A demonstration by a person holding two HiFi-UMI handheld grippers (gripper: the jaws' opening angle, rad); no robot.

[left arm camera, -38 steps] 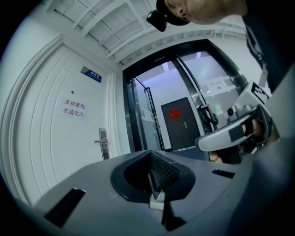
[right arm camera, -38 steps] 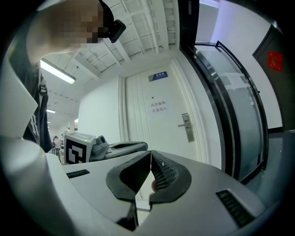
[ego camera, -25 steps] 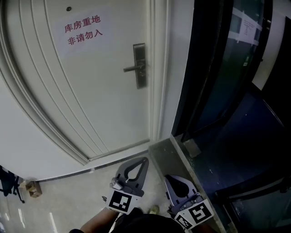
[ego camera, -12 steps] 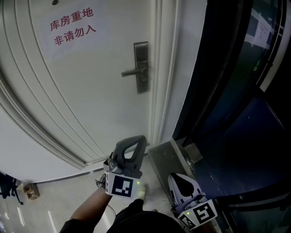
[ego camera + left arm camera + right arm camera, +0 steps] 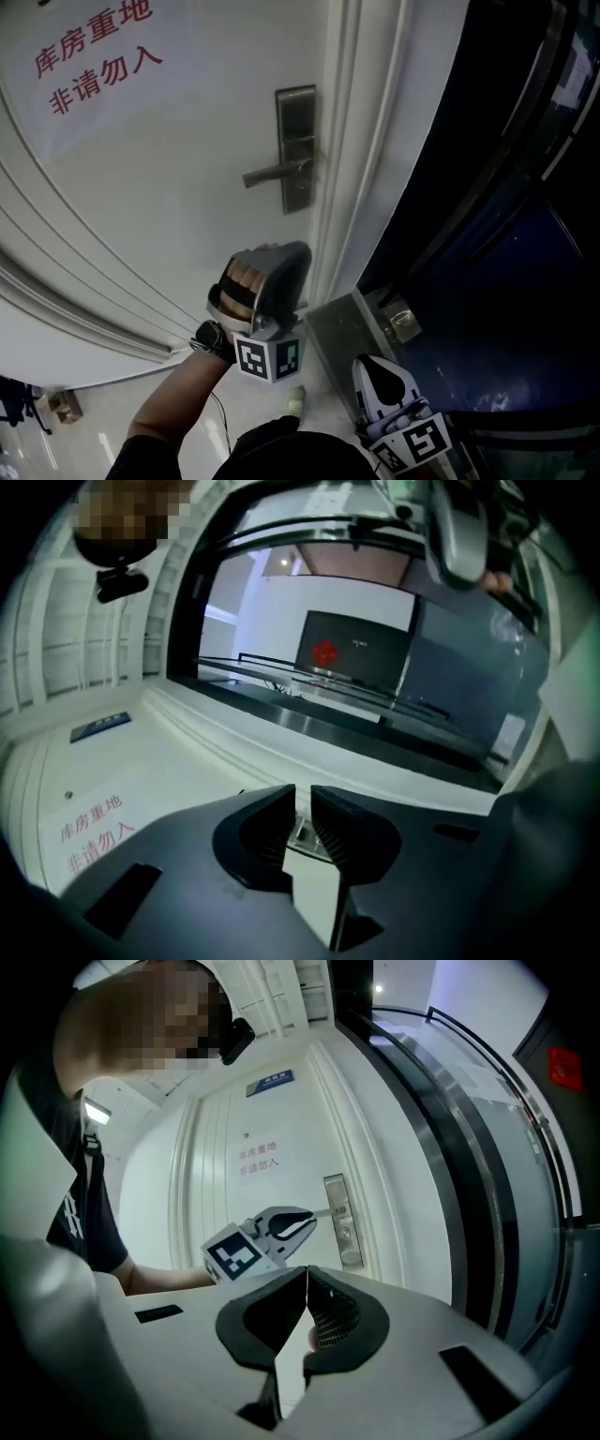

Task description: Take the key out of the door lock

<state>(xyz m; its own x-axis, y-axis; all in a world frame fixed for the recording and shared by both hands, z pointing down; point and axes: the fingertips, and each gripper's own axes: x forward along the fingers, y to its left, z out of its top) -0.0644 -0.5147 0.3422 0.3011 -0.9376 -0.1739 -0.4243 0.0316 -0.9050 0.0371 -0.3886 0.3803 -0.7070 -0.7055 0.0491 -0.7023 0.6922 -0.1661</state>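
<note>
1. The left claw (image 5: 292,253) has been lifted from down near the floor to just below and short of the lock plate (image 5: 298,141). Its jaws, closed a moment ago, are opening to a narrow slit with nothing gripped between them.
2. The reach for the lock is judged to be under way, and the extraction itself is not yet begun.
3. The key cannot be picked out separately. It is taken to sit in the lock plate, above and ahead of the left claw's tips, beside the lever handle (image 5: 270,174).
4. The right claw (image 5: 307,1279) is held low and well behind the left one, its jaws pressed together on nothing.
5. The lock plate is seen as a tall, narrow strip of brushed grey metal, and the lever as a slim flat bar pointing away from the door edge.
6. The door (image 5: 169,206) is smooth, white and ribbed with raised mouldings. The claw jaws are matt dark plastic with finely ridged pads.
</note>
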